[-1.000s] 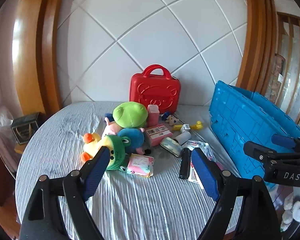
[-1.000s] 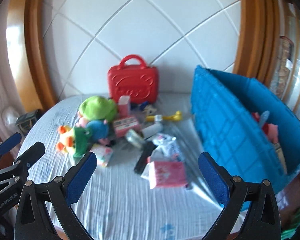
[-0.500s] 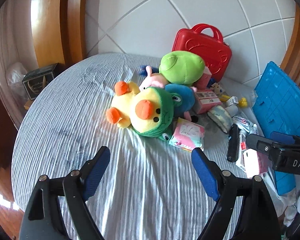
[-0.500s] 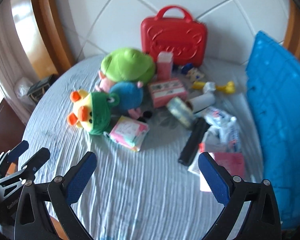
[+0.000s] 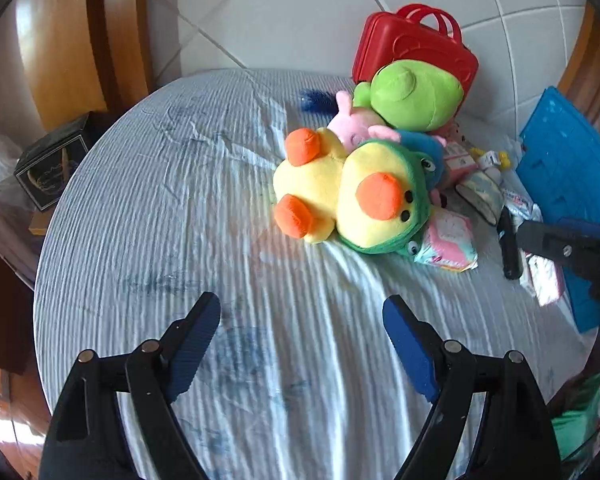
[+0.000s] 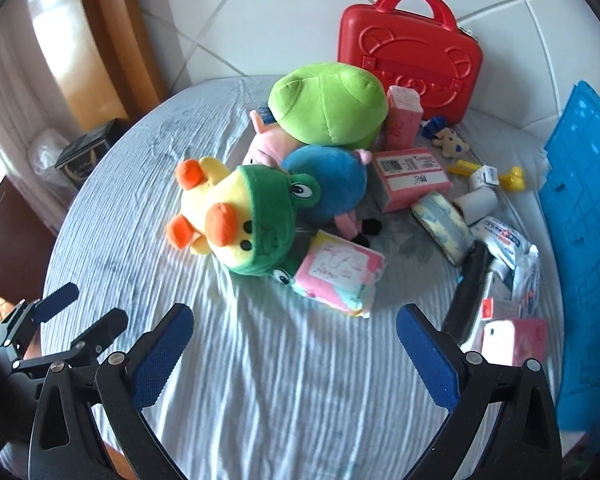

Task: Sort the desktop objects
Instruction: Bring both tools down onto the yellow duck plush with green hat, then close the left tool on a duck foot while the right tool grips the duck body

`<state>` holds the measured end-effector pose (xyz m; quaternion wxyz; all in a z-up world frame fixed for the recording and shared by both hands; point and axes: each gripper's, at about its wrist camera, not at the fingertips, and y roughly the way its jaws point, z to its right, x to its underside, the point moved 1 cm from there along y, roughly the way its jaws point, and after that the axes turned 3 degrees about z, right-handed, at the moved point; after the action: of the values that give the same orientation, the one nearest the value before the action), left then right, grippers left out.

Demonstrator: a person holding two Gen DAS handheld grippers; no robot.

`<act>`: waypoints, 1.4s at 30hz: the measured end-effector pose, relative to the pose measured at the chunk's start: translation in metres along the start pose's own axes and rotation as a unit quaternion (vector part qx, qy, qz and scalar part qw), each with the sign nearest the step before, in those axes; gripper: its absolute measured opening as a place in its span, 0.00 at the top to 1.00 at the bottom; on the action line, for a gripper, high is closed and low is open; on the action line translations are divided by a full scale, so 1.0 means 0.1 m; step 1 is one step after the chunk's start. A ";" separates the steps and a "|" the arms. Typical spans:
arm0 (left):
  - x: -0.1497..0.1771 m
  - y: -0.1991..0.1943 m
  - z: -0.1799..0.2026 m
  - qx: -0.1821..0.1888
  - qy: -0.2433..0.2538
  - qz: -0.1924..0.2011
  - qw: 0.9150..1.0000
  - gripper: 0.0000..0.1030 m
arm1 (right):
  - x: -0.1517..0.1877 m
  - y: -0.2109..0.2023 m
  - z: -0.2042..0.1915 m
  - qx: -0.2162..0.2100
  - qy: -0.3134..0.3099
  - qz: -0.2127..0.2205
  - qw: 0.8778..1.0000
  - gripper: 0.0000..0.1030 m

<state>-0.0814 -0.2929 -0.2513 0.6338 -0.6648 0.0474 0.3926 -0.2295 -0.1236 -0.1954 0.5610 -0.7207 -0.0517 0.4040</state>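
Observation:
A pile of objects lies on the striped round table (image 5: 180, 208). A yellow duck plush in a green frog hood (image 5: 352, 196) (image 6: 240, 220) lies in front, with a green plush (image 6: 328, 104), a pink pig plush (image 6: 268, 144) and a blue plush (image 6: 328, 184) behind it. A pink tissue pack (image 6: 340, 276), a pink box (image 6: 412, 176), a tape roll (image 6: 440, 228) and a black bar (image 6: 468, 292) lie to the right. My left gripper (image 5: 300, 344) is open and empty, short of the duck. My right gripper (image 6: 296, 352) is open and empty, short of the tissue pack.
A red toy suitcase (image 6: 408, 52) stands at the back against the white padded wall. A blue crate (image 6: 584, 240) stands at the right edge. Small toys and wrapped packets (image 6: 512, 248) lie near the crate. A dark box (image 5: 48, 160) sits off the table's left edge.
Both grippers have moved forward and tilted down toward the pile. The left view swung left, so the duck plush now sits ahead of it. Both stay open.

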 end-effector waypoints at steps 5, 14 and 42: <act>-0.12 0.19 -0.49 -0.009 0.030 -0.020 0.999 0.19 | -0.05 0.08 -0.34 0.028 0.037 -0.006 0.999 0.00; -0.37 0.44 -0.52 0.013 0.052 -0.029 0.998 0.19 | 0.04 0.49 -0.54 0.048 0.076 -0.035 0.995 0.00; -0.74 1.70 0.02 0.094 0.095 -0.074 0.988 0.19 | -0.41 1.65 -0.36 0.016 0.094 -0.079 0.992 0.00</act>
<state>-0.2290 -0.3563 -0.3451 0.7134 -0.6382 0.0946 0.2736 -0.2971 -0.2331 -0.3128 0.6049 -0.7400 -0.0489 0.2898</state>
